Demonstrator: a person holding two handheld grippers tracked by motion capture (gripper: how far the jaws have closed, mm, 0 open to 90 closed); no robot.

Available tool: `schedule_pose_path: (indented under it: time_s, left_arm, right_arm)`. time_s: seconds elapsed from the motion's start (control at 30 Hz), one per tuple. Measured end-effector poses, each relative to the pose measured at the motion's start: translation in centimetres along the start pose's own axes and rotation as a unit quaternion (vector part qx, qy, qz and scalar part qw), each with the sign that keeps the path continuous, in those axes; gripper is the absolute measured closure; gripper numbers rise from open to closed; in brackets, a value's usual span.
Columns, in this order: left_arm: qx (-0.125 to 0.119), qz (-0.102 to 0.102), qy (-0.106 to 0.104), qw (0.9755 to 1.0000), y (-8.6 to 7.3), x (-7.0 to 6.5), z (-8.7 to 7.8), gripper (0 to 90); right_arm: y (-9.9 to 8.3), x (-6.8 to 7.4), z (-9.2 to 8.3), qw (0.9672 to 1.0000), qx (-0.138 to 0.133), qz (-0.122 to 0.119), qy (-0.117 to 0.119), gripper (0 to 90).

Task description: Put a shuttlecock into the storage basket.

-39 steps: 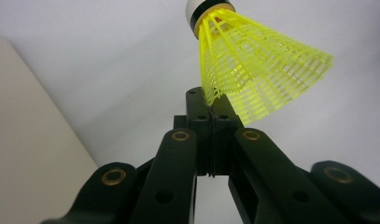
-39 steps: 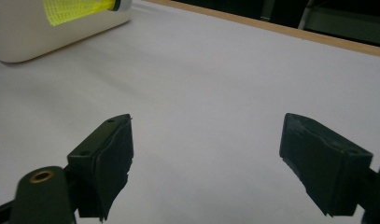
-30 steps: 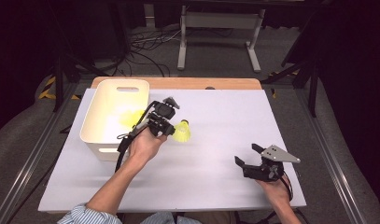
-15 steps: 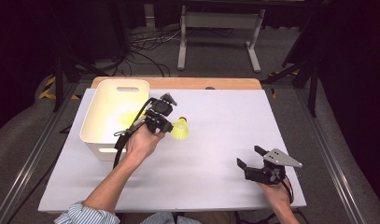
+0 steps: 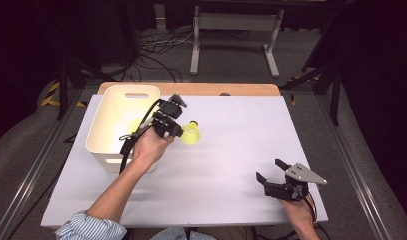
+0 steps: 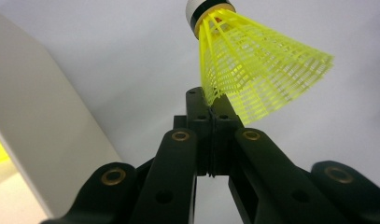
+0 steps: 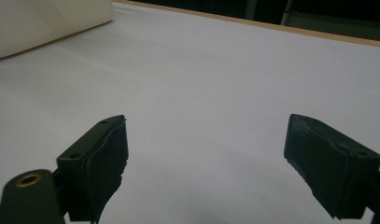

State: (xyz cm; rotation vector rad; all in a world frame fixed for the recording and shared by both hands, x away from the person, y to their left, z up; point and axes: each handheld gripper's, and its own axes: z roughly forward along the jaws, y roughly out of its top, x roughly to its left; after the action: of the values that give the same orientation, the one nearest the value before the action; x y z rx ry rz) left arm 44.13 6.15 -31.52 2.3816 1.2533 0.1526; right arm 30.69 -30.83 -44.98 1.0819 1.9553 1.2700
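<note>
Just right of the white bin (image 5: pixel 122 125), above the tabletop (image 5: pixel 231 150), the left tool (image 5: pixel 177 131) has its jaws pressed together on the edge of the yellow shuttlecock's (image 5: pixel 192 134) skirt. In the left gripper view the pinch catches only a few plastic ribs at the skirt rim (image 6: pixel 215 95), w/ the cork end (image 6: pixel 207 10) pointing away. Risk, as I judge it: thin mesh can flex or slip out, so the shuttlecock drops short of the bin or bounces off its wall (image 6: pixel 43 140). A quick swing toward the bin could make it pivot in the grip. Right tool (image 5: pixel 276 175) sits well away from the bin near the tabletop's front right corner, jaws spread, nothing between them (image 7: pixel 204 154), so no backup catch there.
</note>
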Motion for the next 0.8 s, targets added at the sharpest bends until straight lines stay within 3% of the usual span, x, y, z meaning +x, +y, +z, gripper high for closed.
schedule_pose_path:
  time_s: [0.8]
  left_arm:
    - [0.008, -0.012, 0.01, 0.9998, 0.7, 2.2, -1.1, 89.8]
  right_arm:
    - [-0.5, -0.3, -0.2, 1.0, 0.0, 0.009, -0.002, 13.6]
